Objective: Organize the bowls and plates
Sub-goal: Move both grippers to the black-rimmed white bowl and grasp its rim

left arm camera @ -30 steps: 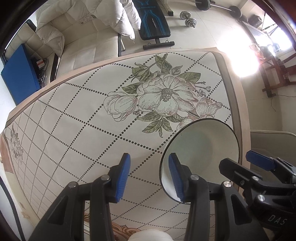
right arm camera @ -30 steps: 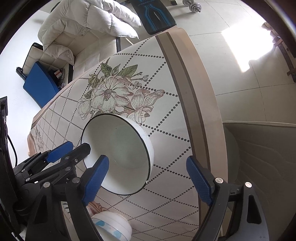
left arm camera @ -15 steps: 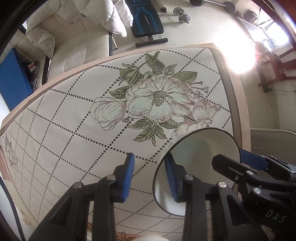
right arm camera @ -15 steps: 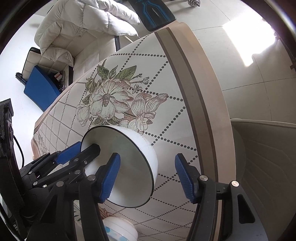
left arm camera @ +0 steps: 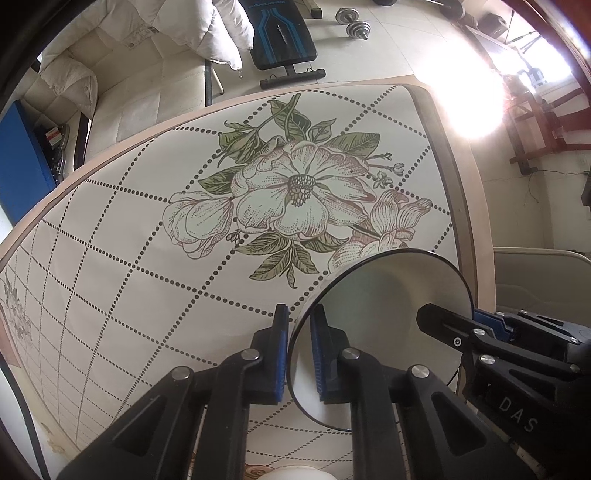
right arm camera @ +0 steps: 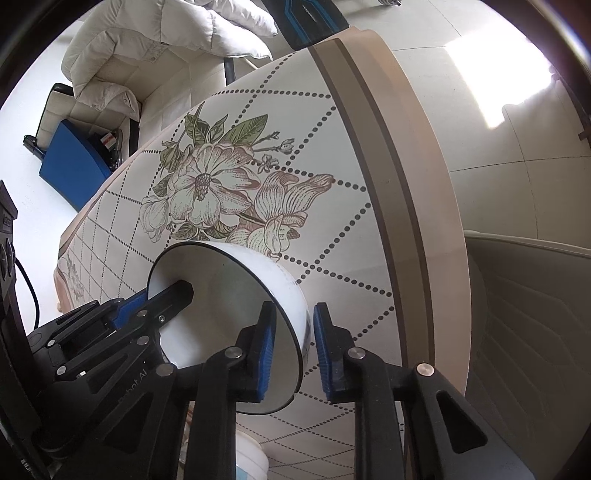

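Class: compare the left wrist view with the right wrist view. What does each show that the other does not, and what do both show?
Left wrist only: dumbbells on the floor and the bowl's inside. Right wrist only: the bowl's white outer wall. Both: the left gripper and right gripper, jaws closing on opposite rims, and the flowered tablecloth.

You work in strong daylight. In the left wrist view a sun patch on the floor (left arm camera: 469, 107) burns out to pure white and sends a hazy flare over the furniture near it. In the right wrist view the same kind of patch (right arm camera: 517, 88) is bright but holds its edges. The tablecloth (left arm camera: 147, 258) is evenly lit, its print sharp, with only soft shadows under the bowl (left arm camera: 388, 291). Both lenses bend straight lines hard: the table's edge (right arm camera: 424, 184) curves, and the corners fall off into black. The near black gripper arms look slightly soft.
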